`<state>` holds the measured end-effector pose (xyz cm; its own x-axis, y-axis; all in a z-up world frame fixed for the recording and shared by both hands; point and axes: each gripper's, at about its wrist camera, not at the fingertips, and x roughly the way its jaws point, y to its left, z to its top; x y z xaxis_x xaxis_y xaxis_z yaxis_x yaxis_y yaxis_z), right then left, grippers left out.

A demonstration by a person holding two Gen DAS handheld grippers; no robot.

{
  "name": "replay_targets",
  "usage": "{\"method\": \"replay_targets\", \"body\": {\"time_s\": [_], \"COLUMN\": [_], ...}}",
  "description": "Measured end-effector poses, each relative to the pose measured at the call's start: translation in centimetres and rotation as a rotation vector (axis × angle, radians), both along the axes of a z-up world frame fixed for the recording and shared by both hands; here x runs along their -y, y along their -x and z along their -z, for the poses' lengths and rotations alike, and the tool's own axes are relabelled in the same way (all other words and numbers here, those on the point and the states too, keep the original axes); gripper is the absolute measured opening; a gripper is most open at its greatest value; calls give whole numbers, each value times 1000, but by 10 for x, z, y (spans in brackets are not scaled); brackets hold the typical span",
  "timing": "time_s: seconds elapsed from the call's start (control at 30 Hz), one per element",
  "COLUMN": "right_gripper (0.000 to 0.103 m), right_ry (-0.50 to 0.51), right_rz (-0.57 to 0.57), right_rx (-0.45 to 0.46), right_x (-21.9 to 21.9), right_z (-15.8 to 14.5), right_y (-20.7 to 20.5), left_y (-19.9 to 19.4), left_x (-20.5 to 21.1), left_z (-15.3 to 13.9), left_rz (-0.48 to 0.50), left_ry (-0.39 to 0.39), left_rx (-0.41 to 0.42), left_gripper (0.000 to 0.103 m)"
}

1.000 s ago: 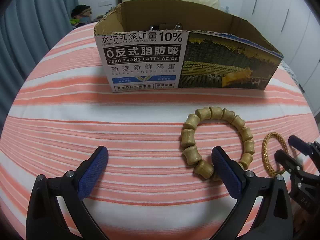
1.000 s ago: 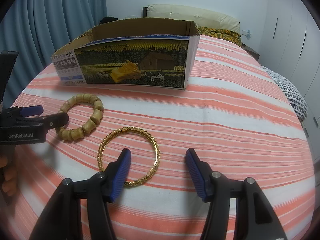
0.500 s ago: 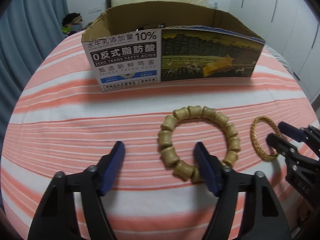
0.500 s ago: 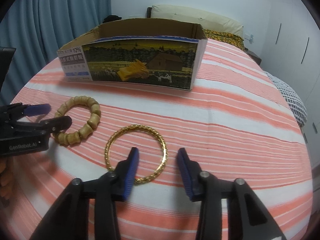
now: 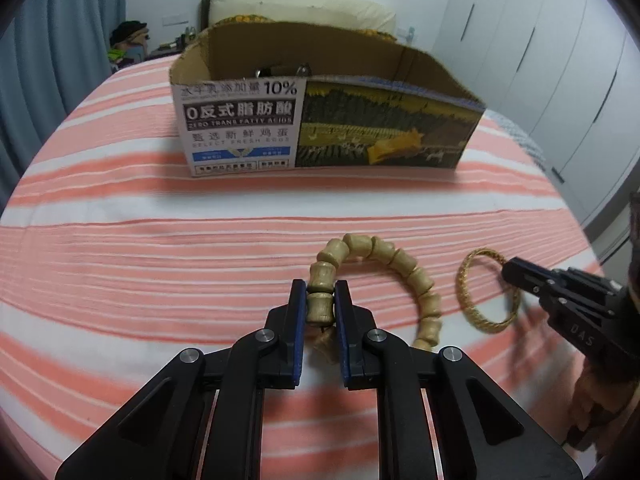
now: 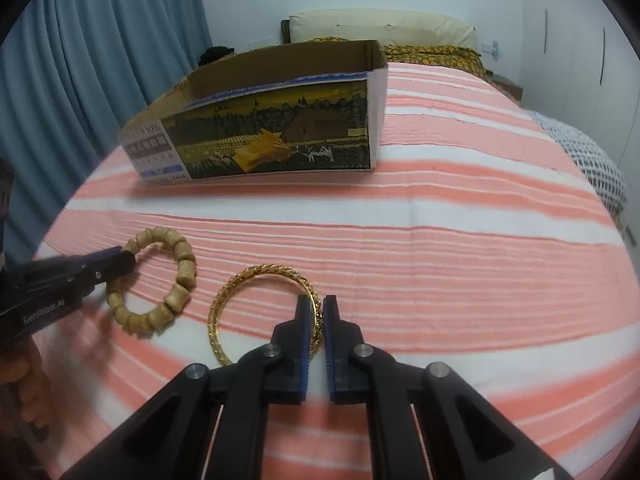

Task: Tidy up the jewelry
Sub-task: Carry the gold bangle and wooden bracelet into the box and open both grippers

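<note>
Now lift both w/ grips tight: left gripper clamped on beads, right gripper on bangle; carry to box at 12.

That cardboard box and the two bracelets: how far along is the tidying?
Some items already show inside the cardboard box. In hand: the left tool is clamped on the wooden bead bracelet, the right tool on the gold bangle. Left: carrying both into the box.

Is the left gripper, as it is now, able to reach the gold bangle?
Probably not: the left gripper is already shut on the wooden bead bracelet, and the right gripper is clamped on the gold bangle, so that side is occupied.
</note>
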<state>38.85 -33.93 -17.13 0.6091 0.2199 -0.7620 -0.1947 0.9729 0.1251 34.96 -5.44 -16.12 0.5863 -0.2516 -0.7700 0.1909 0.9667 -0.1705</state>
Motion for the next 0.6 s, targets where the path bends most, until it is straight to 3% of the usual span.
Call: {"method": "replay_targets", "body": {"time_s": [0.6], "right_gripper": [6], "right_ry": [-110], "right_rz": [-48], "right_rx": [108], "right_x": [-4], "right_z": [-72], "right_y": [25], "left_y": [14], "left_x": [-38], "left_z": [-81], "left_rz": [-3], "left_ry": [146], "left_rx": [107], "left_gripper": [12]}}
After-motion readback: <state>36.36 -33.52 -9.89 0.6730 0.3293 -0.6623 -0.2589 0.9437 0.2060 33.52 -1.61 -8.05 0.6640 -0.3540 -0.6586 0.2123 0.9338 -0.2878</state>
